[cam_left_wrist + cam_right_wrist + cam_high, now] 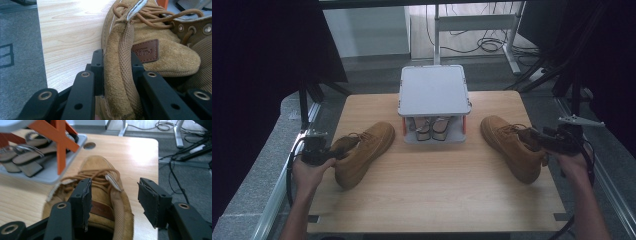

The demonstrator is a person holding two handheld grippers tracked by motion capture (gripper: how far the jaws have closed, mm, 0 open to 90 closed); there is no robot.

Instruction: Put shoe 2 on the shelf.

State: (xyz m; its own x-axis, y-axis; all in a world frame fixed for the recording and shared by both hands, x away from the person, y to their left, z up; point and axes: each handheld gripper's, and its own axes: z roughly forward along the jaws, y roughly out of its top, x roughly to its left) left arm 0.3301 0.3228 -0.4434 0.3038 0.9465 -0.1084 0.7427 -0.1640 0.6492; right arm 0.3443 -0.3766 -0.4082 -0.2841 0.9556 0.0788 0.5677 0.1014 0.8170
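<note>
Left gripper (pixel 117 75) has its black jaws clamped on the heel collar of the left boot (pixel 150 50), pinching tan suede outside and a perforated mesh lining inside. That close view shows what the high view cannot: a brown stitched label on the tongue, metal eyelets, and round woven laces of the same tan. From above, the left hand (pixel 309 170) holds this gripper (pixel 332 152) at the table's left edge, with the boot (pixel 362 152) lying on the table, toe pointing toward the rack.

Right gripper (pixel 113 200) stands with its jaws apart, one inside the opening of the right boot (pixel 100 192) and the other outside its collar, neither pad pressing the suede. The pad faces look rough and worn at the edges. From above, the right hand (pixel 574 162) holds this gripper (pixel 537 140) at the heel of the boot (pixel 512 147), which rests on the table's right side.

Farther back, at the middle of the pale wood-grain table (pixel 437 190), is a grey two-level rack (pixel 434 92) with orange posts. A pair of sandals (pixel 27 157) with thin curved straps sits on its lower shelf; the high view shows them (pixel 432 127) mostly hidden under the flat square top.
</note>
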